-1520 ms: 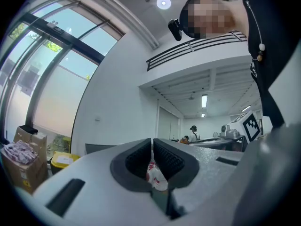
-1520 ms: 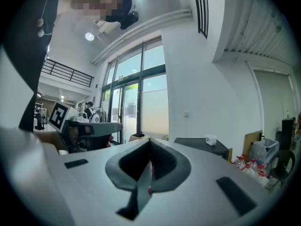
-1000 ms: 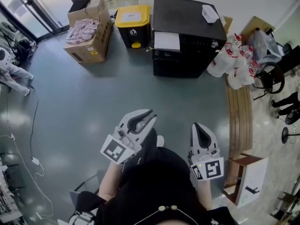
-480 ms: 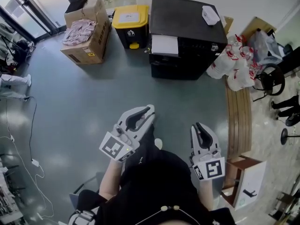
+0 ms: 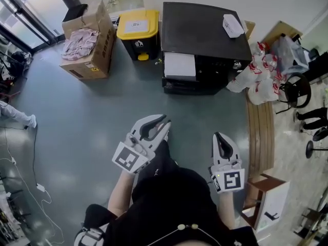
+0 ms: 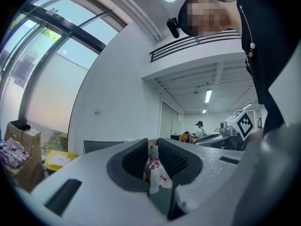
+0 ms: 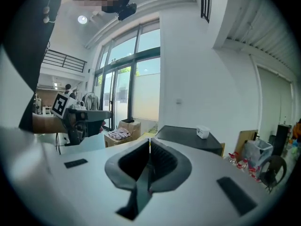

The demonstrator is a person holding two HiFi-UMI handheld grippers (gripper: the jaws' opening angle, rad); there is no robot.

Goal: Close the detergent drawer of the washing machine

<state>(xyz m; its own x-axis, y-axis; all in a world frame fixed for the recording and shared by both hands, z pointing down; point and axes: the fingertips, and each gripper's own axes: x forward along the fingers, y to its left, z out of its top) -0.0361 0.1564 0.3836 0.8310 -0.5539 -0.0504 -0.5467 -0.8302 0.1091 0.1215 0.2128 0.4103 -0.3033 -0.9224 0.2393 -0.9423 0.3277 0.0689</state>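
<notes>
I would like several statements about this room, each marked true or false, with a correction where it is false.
1. The detergent drawer of the washing machine stands pulled out. True.
2. The bin beside the machine has a blue lid. False: its lid is yellow.
3. A small white box lies on the machine's top. True.
4. The right gripper grips the drawer. False: it is far short of the machine, jaws just closed on nothing.
5. The cardboard box is empty. False: pink cloth lies in it.
</notes>
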